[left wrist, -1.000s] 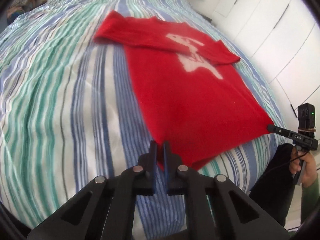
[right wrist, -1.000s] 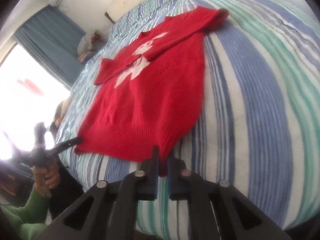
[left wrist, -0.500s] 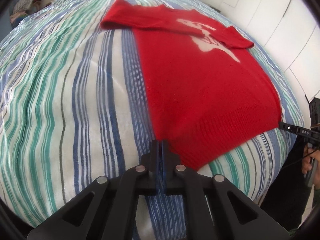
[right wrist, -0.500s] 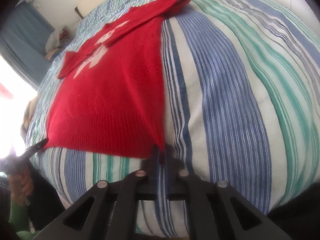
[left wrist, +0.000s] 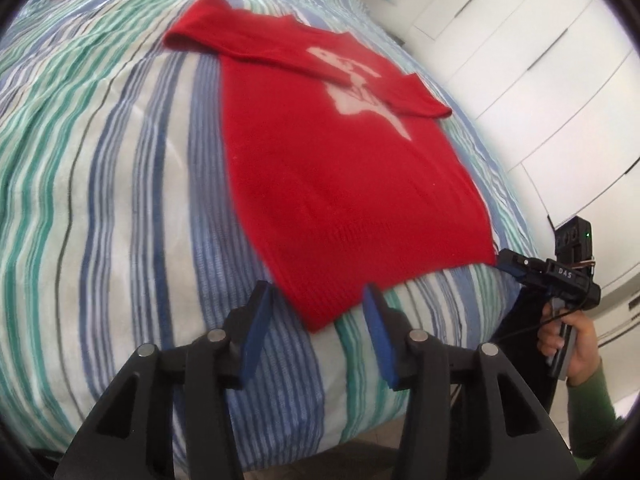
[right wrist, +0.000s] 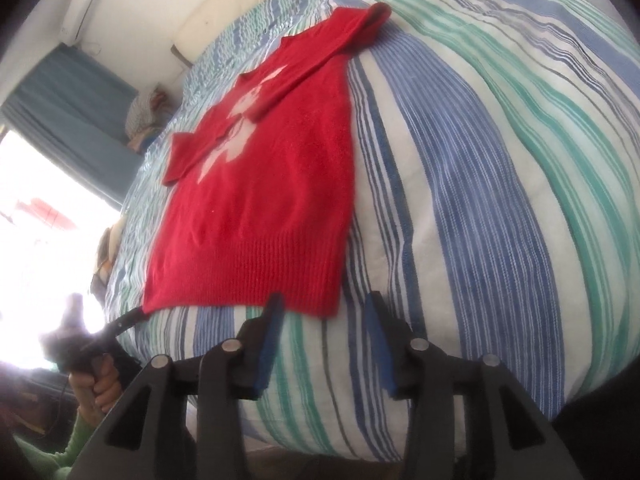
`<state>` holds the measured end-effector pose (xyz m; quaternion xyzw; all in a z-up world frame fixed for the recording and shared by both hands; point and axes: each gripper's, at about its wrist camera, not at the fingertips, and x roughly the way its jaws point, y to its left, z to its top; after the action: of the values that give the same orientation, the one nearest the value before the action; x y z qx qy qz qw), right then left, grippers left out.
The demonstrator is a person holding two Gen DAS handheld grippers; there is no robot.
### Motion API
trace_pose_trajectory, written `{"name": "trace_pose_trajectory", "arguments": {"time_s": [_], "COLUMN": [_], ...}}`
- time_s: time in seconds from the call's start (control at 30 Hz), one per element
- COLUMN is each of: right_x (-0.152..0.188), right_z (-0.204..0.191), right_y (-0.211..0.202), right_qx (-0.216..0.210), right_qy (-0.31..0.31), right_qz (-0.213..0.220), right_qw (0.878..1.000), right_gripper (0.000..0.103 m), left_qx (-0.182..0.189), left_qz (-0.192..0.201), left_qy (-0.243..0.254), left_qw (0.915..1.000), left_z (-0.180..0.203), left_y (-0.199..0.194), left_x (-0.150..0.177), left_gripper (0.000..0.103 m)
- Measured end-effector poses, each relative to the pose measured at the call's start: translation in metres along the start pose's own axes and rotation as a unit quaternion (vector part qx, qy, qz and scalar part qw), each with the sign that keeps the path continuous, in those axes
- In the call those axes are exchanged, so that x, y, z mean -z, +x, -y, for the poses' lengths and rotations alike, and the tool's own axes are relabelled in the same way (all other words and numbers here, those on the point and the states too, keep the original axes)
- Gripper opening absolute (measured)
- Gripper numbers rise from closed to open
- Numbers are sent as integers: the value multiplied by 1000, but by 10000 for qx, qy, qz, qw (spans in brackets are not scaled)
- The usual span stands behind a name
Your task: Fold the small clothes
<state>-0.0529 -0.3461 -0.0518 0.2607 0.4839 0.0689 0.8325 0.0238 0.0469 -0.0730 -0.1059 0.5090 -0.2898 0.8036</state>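
The red sweater (left wrist: 340,184) lies flat on the striped bed (left wrist: 120,200), long axis running away; left gripper (left wrist: 318,320) and right gripper (right wrist: 324,320), jaws opening, each straddle a near hem corner

A red knit sweater (left wrist: 340,184) with a white chest motif lies flat on the bed (left wrist: 120,200), sleeves folded across, ribbed hem nearest.
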Motion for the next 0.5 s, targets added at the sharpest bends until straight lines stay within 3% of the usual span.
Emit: {"name": "trace_pose_trajectory", "arguments": {"time_s": [0.03, 0.07, 0.13, 0.17, 0.23, 0.33, 0.4, 0.5], "right_x": [-1, -3, -6, -7, -8, -9, -7, -5], "right_z": [1, 1, 0, -1, -7, -23, -36, -33], "right_y": [1, 3, 13, 20, 26, 13, 0, 10], "right_qx": [-98, -209, -385, -287, 229, 686, 1097, 1316], "right_qy": [53, 103, 102, 11, -295, -603, -900, -896], "right_qz": [9, 6, -89, -172, -278, -267, -158, -233], "right_qw": [9999, 9997, 9992, 9994, 9989, 9955, 9898, 9870], "right_gripper": [42, 42, 42, 36, 4, 4, 4, 4], "left_qx": [17, 1, -209, -217, -412, -909, -942, -1004], "left_qz": [-31, -63, -169, -183, -166, -21, -84, -179], "left_qy": [22, 57, 35, -88, -167, 114, 87, -58], "left_qw": [10000, 10000, 9996, 9996, 9989, 9958, 9955, 9948], "left_z": [3, 6, 5, 1, -1, 2, -2, -9], "left_y": [5, 9, 15, 14, 4, -15, -14, 6], "left_x": [-1, -1, -1, -1, 0, 5, 9, 10], "left_gripper": [46, 29, 7, 6, 4, 2, 2, 2]}}
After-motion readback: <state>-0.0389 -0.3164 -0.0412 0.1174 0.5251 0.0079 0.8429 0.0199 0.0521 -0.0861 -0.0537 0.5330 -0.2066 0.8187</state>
